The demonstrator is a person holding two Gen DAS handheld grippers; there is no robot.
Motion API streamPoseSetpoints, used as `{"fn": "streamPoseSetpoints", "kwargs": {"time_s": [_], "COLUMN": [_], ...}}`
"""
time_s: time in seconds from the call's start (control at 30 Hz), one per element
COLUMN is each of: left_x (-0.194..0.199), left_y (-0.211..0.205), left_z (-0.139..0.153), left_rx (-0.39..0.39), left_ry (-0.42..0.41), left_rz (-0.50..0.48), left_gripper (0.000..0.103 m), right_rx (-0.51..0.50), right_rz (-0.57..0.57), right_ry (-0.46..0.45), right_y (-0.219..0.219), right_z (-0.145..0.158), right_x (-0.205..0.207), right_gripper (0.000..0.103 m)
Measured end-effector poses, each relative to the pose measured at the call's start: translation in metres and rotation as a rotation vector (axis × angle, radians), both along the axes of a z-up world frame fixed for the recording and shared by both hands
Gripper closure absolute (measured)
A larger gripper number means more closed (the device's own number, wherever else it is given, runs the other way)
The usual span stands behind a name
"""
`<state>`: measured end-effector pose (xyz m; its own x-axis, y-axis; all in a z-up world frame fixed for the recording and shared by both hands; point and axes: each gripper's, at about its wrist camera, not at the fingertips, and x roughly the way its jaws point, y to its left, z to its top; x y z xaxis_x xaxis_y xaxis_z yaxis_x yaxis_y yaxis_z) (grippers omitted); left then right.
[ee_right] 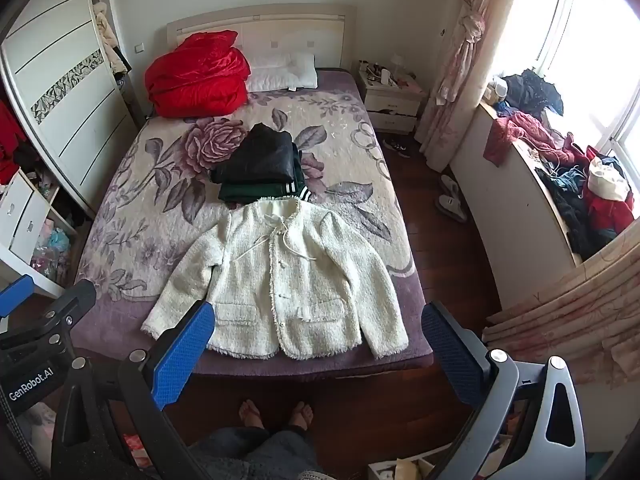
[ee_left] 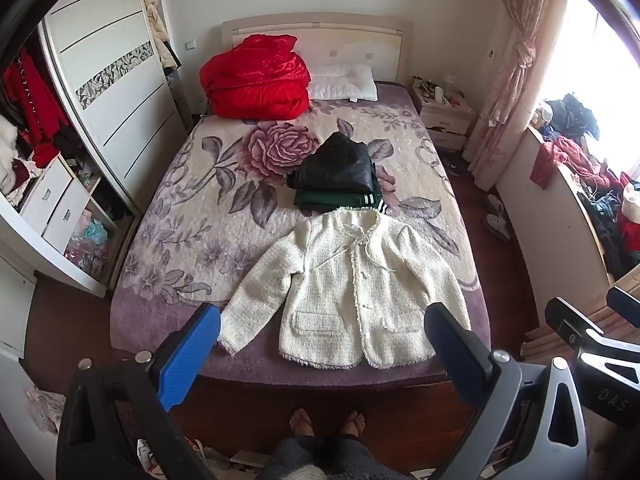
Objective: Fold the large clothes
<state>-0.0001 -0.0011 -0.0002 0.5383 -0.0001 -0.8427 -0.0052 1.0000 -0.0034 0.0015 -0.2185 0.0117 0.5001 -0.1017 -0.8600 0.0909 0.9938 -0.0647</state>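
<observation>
person (ee_right: 256, 452): only legs, feet in view | green garment (ee_left: 336, 199): mostly under black garment (ee_left: 334, 166) | wardrobe (ee_left: 104, 92): cut off

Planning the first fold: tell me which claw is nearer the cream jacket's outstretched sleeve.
Left. The left claw hovers open over the bed's foot end near that sleeve; the right claw hovers open toward the jacket's other side, farther away.

The jacket (ee_left: 352, 280) near the bed's foot is cream-white bouclé with frayed trim. The bedspread (ee_left: 180, 208) is pale cream with mauve roses, grey leaves and a purple border. Beyond the jacket lie a black garment (ee_left: 336, 166) on a dark green one (ee_left: 332, 199) with white stripes. At the far left sits a bright red quilt (ee_left: 256, 78), with a white pillow (ee_left: 344, 82) to its right.
</observation>
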Motion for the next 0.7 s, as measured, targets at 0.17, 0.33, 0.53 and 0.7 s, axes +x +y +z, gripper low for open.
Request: {"fn": "streamPoseSetpoints", "kwargs": {"time_s": [0.17, 0.33, 0.53, 0.7], "left_x": [0.0, -0.002, -0.002, -0.005], "left_y": [0.001, 0.0, 0.013, 0.006], "left_z": [0.0, 0.006, 0.008, 0.009], "left_rx": [-0.017, -0.011, -0.011, 0.0], "left_ry": [-0.001, -0.003, -0.015, -0.023], "left_rz": [-0.001, 0.004, 0.011, 0.008], "left_gripper": [0.0, 0.0, 0.0, 0.0], "right_rx": [-0.006, 0.006, 0.003, 0.009], "right_rz": [0.006, 0.0, 0.001, 0.002], "right_ry": [0.004, -0.004, -0.005, -0.006], "right_y": [0.003, 0.002, 0.002, 0.0], "right_z": [0.001, 0.002, 0.002, 0.001], "right_x": [0.0, -0.002, -0.002, -0.005], "right_gripper": [0.0, 0.0, 0.0, 0.0]}}
